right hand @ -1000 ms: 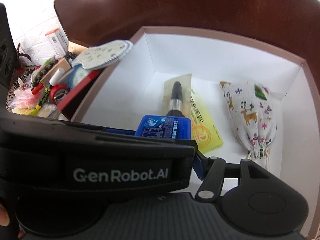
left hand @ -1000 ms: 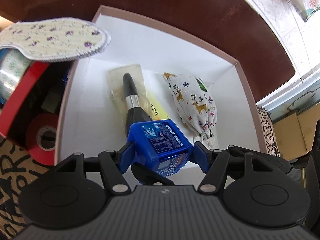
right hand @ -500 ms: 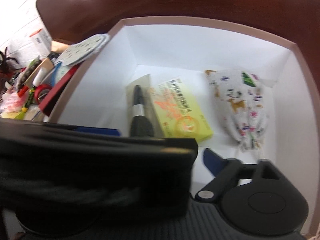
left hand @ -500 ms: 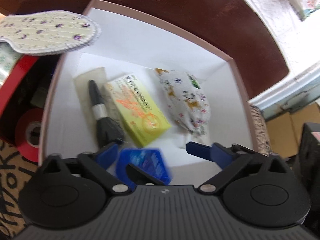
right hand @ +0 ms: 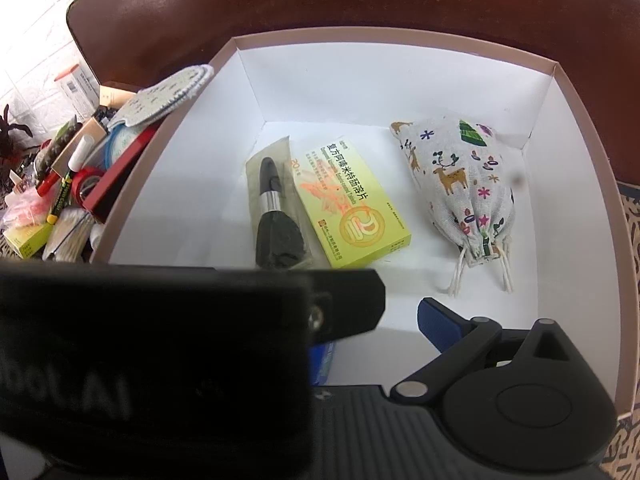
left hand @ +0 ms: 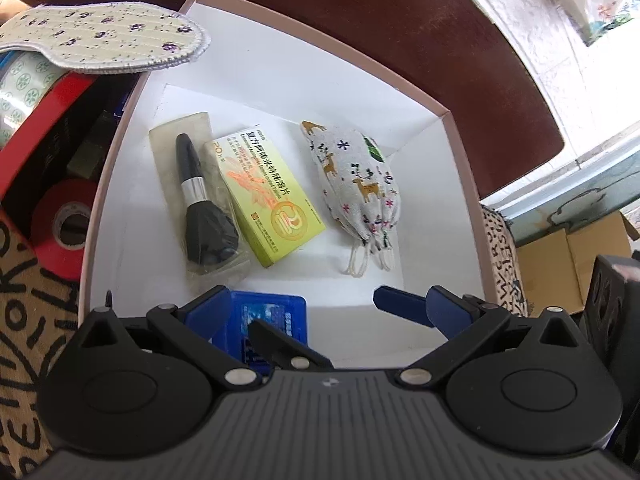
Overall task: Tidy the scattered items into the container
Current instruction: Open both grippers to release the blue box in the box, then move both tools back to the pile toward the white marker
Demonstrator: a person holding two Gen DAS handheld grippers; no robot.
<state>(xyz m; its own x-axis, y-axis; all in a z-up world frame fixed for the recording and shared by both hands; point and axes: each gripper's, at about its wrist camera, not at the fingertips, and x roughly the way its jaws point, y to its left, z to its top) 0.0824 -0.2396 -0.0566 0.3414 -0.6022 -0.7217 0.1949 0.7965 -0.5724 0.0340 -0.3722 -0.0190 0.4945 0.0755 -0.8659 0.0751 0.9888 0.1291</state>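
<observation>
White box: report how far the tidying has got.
Done: the white box holds a bagged brush, yellow carton, deer-print pouch and a blue box lying near the open left gripper. In hand: nothing visible. Left: the clutter beside the box, including red tape.

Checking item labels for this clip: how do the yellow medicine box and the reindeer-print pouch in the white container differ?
The yellow medicine box is rigid, flat and rectangular with printed text; the reindeer-print pouch is soft, bulging cloth. The box lies against the bagged makeup brush; the pouch lies apart, farther right. The pouch has drawstrings trailing from its gathered end; the box has none. Both rest on the white container floor.
</observation>
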